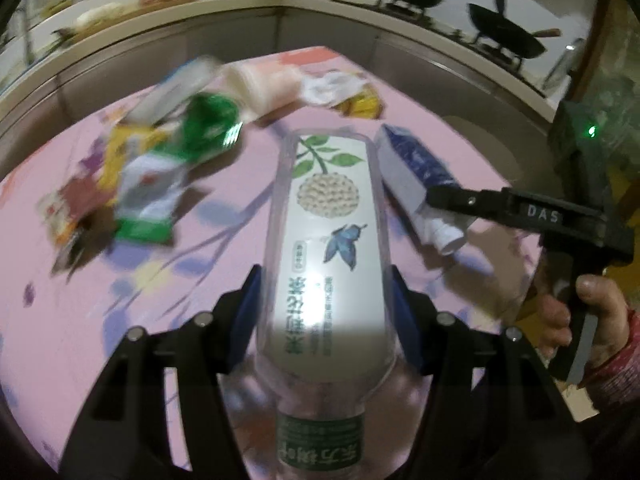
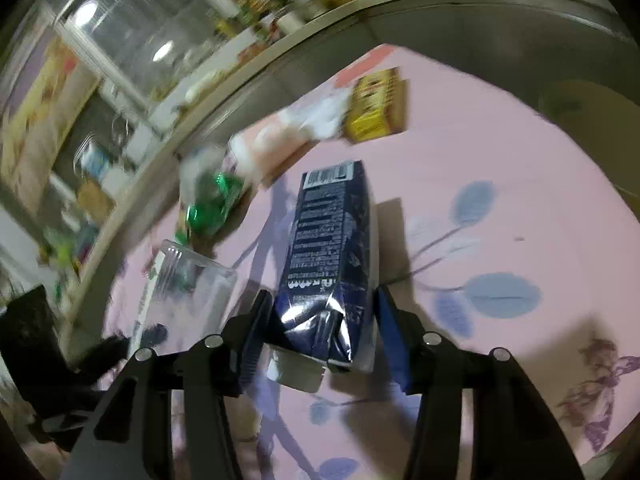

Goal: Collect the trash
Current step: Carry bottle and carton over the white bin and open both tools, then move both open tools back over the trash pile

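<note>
Presently, the bottle (image 1: pixel 326 236) is clamped lengthwise in the left claw (image 1: pixel 326 300) above the bench (image 1: pixel 460 148), while the carton (image 2: pixel 334 264), lying beside it, points straight away between the part-open right claw (image 2: pixel 320 328), one pad apart.

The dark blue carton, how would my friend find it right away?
Look at the pink flowered tablecloth. Right of the clear plastic bottle with a white label lies the dark blue drink carton, between the right gripper fingers. Only it has a barcode and white spout.
</note>
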